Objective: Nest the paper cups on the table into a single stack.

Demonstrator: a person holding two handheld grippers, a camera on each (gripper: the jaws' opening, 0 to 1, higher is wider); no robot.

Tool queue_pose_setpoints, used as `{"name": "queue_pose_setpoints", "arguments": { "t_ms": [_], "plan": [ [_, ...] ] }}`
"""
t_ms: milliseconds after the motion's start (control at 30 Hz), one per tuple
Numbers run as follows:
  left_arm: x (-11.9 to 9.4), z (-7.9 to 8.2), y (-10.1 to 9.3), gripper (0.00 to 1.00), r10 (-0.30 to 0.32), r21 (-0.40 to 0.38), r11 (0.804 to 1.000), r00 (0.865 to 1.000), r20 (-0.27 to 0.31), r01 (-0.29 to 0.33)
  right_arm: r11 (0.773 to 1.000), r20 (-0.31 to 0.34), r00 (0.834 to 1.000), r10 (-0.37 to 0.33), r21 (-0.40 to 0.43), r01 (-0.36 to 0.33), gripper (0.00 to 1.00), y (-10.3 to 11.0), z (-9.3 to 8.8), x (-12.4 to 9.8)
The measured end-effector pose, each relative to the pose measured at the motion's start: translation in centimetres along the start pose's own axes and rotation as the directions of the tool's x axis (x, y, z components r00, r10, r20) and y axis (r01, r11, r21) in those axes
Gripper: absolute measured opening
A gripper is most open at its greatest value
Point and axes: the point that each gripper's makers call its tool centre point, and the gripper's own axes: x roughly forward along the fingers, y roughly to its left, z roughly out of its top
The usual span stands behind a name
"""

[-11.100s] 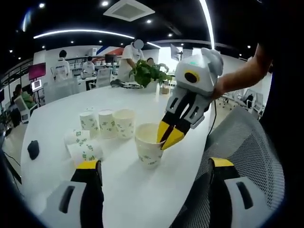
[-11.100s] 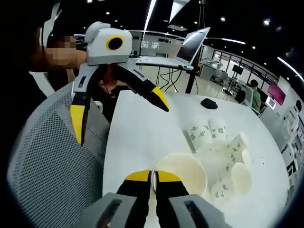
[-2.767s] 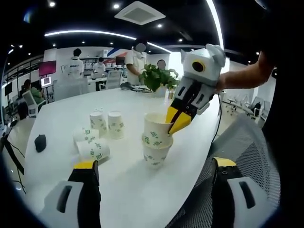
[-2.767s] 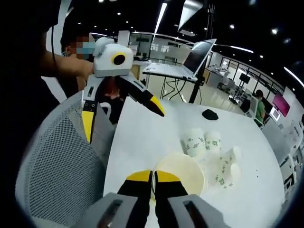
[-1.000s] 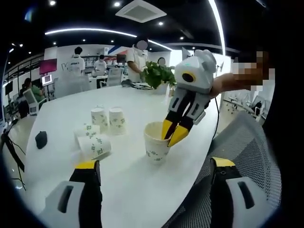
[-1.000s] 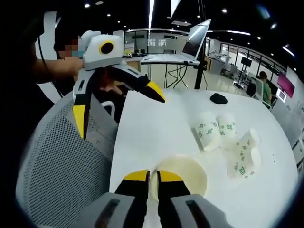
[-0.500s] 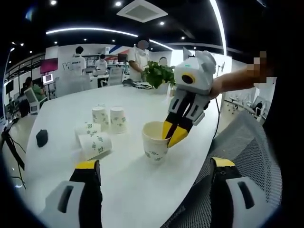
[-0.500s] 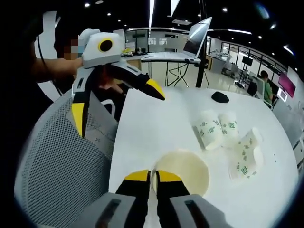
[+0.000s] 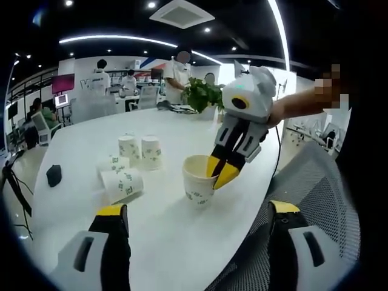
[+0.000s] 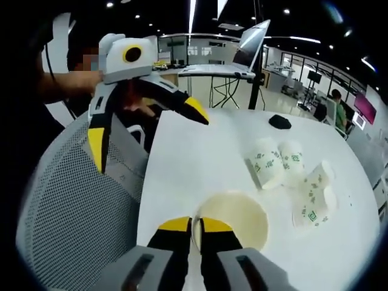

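Pinching the rim of the cup stack (image 9: 197, 183) near the table (image 9: 176, 242) edge, the right gripper (image 9: 221, 174) is closed while the left gripper (image 10: 145, 130) hangs spread over the chair (image 10: 73, 206).

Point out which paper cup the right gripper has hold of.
The upright cup nearest the table edge: the right gripper pinches its rim. Two other cups stand farther off; two lie on their sides.

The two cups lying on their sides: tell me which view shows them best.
The left gripper view. There the two tipped cups lie side-on beside the upright pair, with their printed walls plain. The right gripper view puts them out near the picture's curved edge, stretched and overlapping, so their outlines are harder to separate.
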Motion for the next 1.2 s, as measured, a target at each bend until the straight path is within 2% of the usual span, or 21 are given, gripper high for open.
{"name": "queue_pose_setpoints", "arguments": {
  "t_ms": [167, 400, 633, 767, 1000, 1200],
  "plan": [
    [-0.1, 0.2, 0.4, 0.94, 0.007, 0.002, 1.000, 1.000, 0.003, -0.007, 1.000, 0.016, 1.000, -0.010, -0.002, 0.010, 0.07, -0.1, 0.3, -0.1],
    [0.0, 0.4, 0.8, 0.94, 0.008, 0.010, 1.000, 1.000, 0.000, -0.008, 0.999, 0.045, 0.998, -0.037, 0.004, 0.037, 0.09, -0.3, 1.1, -0.9],
    [0.4, 0.7, 1.6, 0.92, 0.005, 0.018, 1.000, 1.000, 0.003, -0.005, 0.996, 0.092, 0.992, -0.081, 0.042, 0.077, 0.13, -0.8, 1.7, -2.2],
    [0.6, 0.9, 2.2, 0.92, 0.004, 0.022, 1.000, 1.000, 0.002, -0.005, 0.992, 0.117, 0.987, -0.109, 0.072, 0.100, 0.21, -1.0, 1.9, -3.1],
    [1.0, 1.2, 4.0, 0.89, 0.017, 0.030, 0.999, 1.000, 0.003, -0.017, 0.976, 0.146, 0.970, -0.194, 0.130, 0.175, 0.33, -2.0, 1.6, -4.6],
    [1.4, 1.4, 6.2, 0.86, 0.054, 0.038, 0.998, 0.998, 0.010, -0.055, 0.942, 0.157, 0.944, -0.290, 0.220, 0.253, 0.45, -3.1, 0.3, -6.2]
  ]
}}
